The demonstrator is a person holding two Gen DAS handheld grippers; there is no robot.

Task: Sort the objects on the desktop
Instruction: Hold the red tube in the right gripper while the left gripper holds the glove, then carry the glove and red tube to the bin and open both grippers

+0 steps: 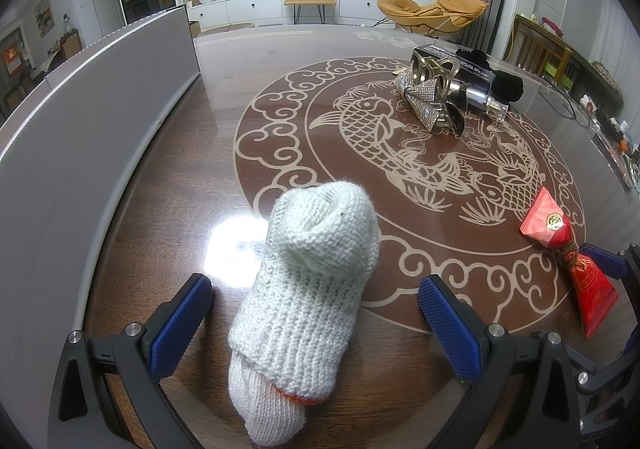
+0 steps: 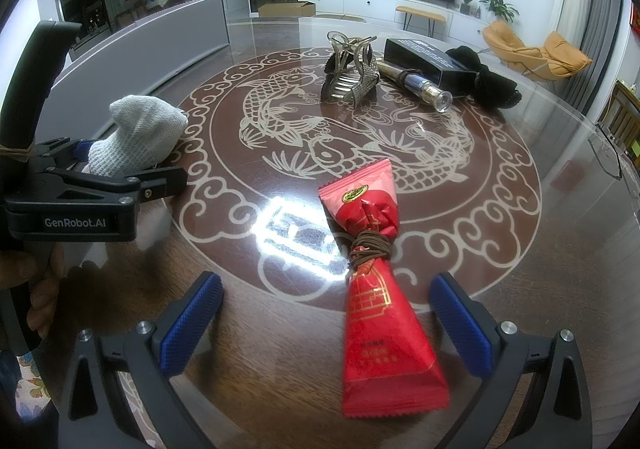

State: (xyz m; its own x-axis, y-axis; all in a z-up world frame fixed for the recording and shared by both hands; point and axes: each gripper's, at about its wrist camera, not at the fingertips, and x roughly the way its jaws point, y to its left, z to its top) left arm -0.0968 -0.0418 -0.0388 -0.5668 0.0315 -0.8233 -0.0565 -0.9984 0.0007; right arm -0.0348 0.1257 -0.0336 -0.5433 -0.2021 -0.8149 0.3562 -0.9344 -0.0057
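Note:
A rolled white knit glove (image 1: 308,297) lies on the brown table between the wide-open fingers of my left gripper (image 1: 316,333); the pads stand apart from it. It also shows at the left of the right wrist view (image 2: 140,133), with the left gripper (image 2: 100,189) around it. A red snack packet tied with brown cord (image 2: 380,289) lies between the open fingers of my right gripper (image 2: 328,333), untouched. The packet also shows at the right of the left wrist view (image 1: 568,249).
A glittery hair claw (image 1: 430,93) (image 2: 352,77), a black box (image 2: 428,57), a clear-tipped bottle (image 2: 420,85) and black cloth (image 2: 492,85) lie at the far side. A grey box wall (image 1: 80,153) runs along the left. Glasses (image 2: 612,153) lie at the right edge.

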